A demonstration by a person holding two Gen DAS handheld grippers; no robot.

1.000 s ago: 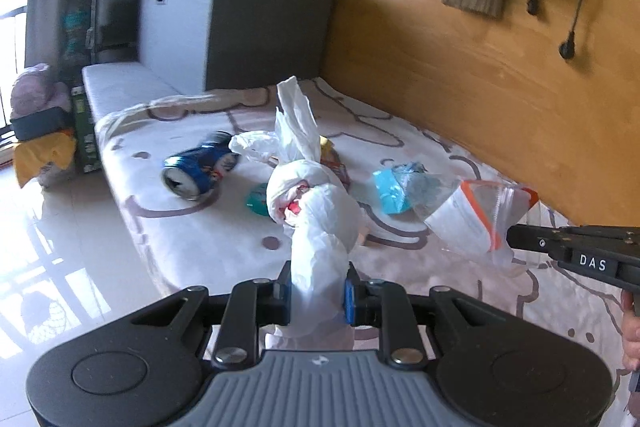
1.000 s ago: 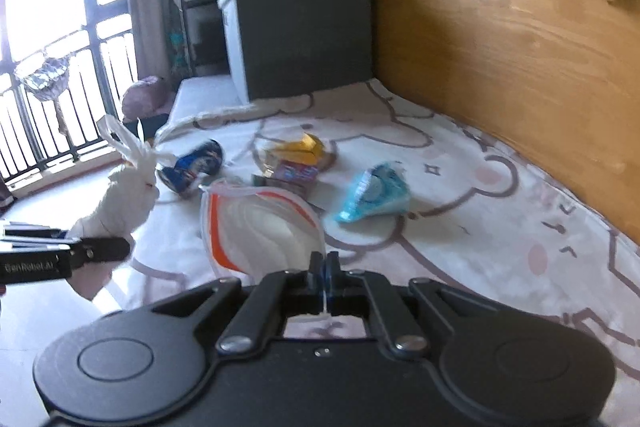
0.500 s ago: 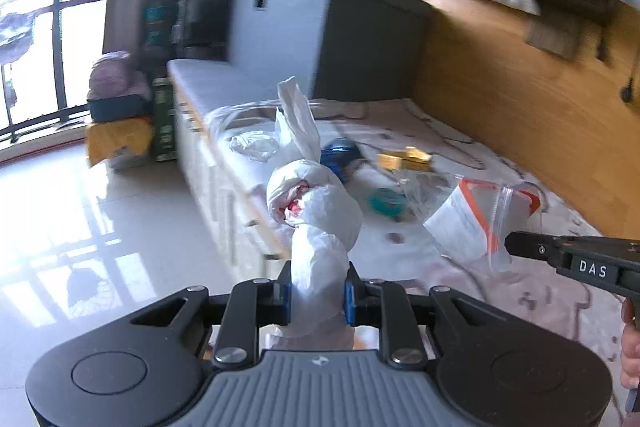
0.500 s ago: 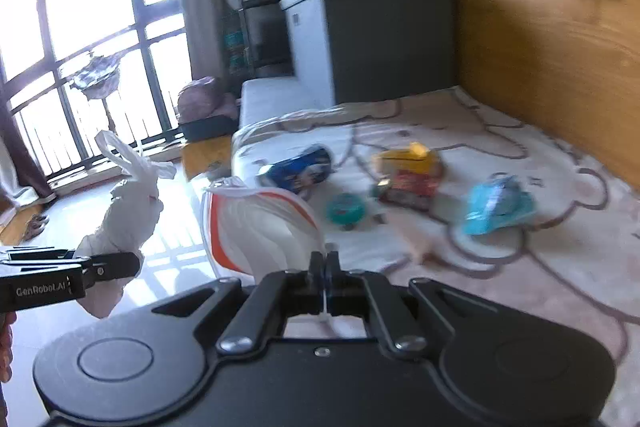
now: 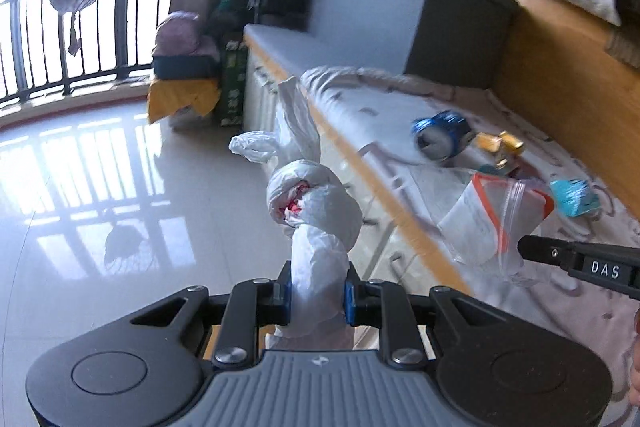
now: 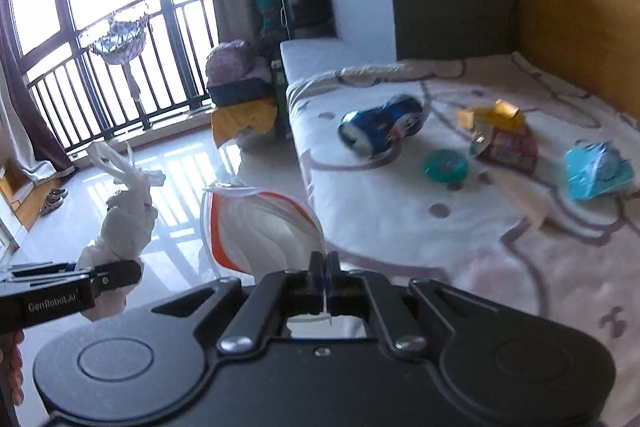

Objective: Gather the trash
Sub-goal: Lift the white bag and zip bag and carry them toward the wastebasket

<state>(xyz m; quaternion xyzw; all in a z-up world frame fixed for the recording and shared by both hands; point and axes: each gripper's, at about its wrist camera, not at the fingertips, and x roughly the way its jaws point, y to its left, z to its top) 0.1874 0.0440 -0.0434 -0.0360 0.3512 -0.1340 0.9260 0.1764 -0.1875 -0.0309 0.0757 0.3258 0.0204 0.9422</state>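
- We saw the left gripper [image 5: 316, 301] with jaws clamped on the neck of a knotted white plastic bag [image 5: 314, 203]; the bag stood upright out of the jaws, handles pointing up and away, something red showing at the knot.
- The right gripper [image 6: 325, 273] had jaws pressed together on the edge of a clear zip bag with an orange stripe [image 6: 260, 227]; the bag fanned out forward and left of the jaws, mouth side away from us.
- Both held items hung over the shiny tiled floor [image 5: 100, 187], just off the edge of the bed [image 6: 500, 247] with its patterned cover.
- Loose trash lay on the bed: a crushed blue can [image 6: 382, 127], a teal round lid [image 6: 446, 165], a yellow wrapper [image 6: 498, 115], a red snack packet [image 6: 508, 147] touching the yellow one, and a light blue wrapper [image 6: 598, 169].
- All of it lay forward and right of the right jaws, well apart; the can was nearest, long axis running left-near to right-far, open end toward us.
- The right hand was nearer the bed trash than the left, which sat out over the floor.
- We judged both hands full, so drop-off of the two bags likely comes first; no bin was visible, so we could not tell where.
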